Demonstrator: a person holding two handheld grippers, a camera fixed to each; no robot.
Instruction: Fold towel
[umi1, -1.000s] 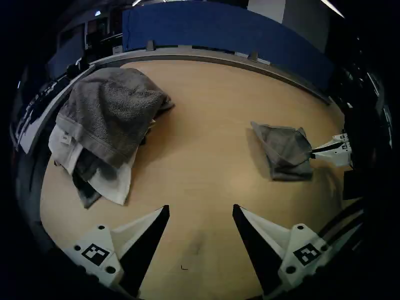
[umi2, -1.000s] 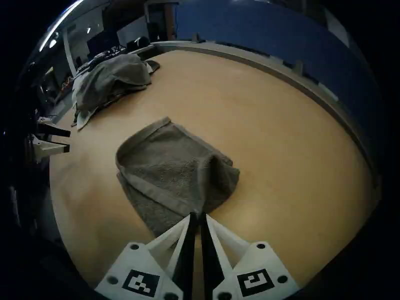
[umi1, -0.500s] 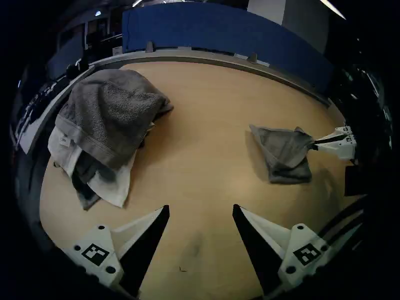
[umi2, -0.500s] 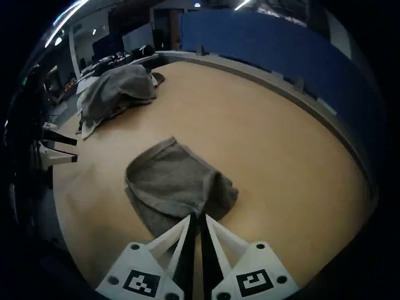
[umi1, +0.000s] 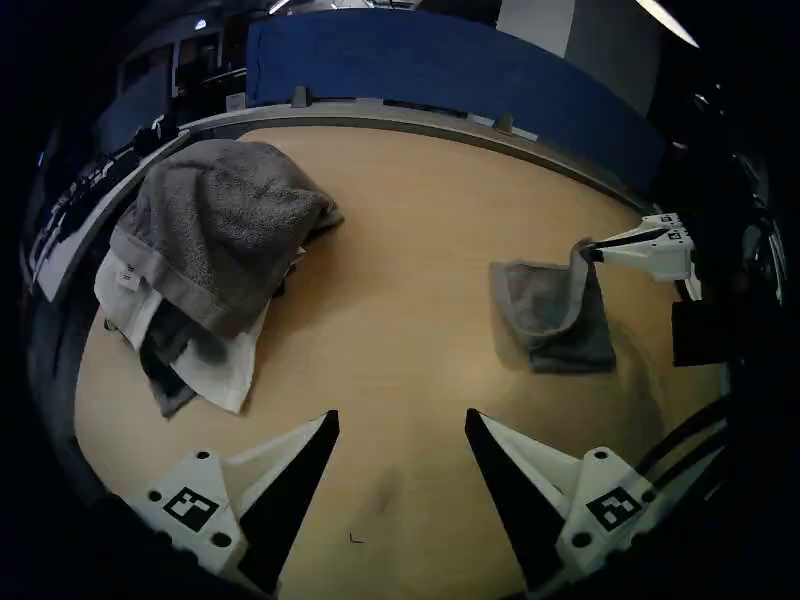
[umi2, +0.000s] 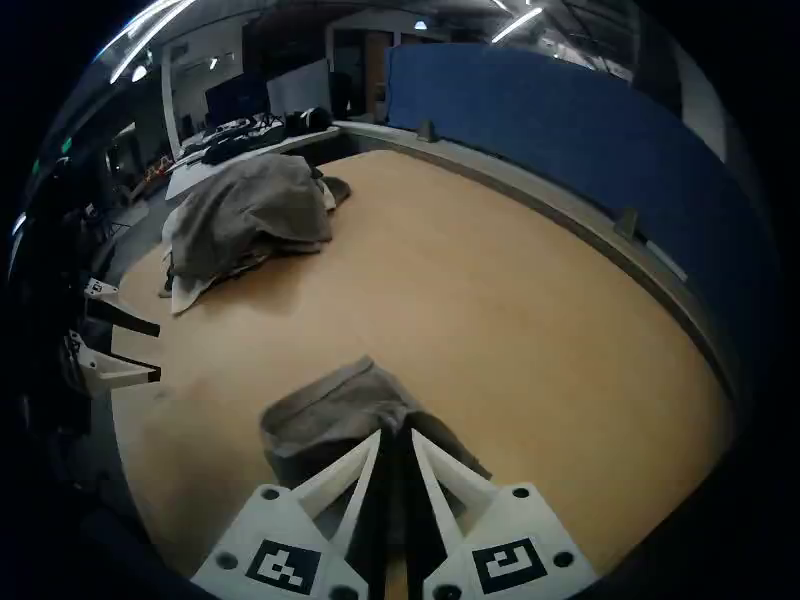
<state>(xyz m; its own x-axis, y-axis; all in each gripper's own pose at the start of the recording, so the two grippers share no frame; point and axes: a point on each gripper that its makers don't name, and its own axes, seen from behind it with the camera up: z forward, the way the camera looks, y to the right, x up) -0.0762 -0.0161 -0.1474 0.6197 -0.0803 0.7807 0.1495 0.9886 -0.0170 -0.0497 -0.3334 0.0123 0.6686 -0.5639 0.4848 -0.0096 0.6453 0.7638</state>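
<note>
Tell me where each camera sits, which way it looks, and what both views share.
Left gripper view: rides on the left tool, open above the table; looks across toward the blue partition; its own two fingers show at the bottom.
Right gripper view: rides on the right tool, shut on the small towel; looks along the table; its own fingers show at the bottom.
Both show the small towel, the towel pile, the blue partition and the other tool.
</note>
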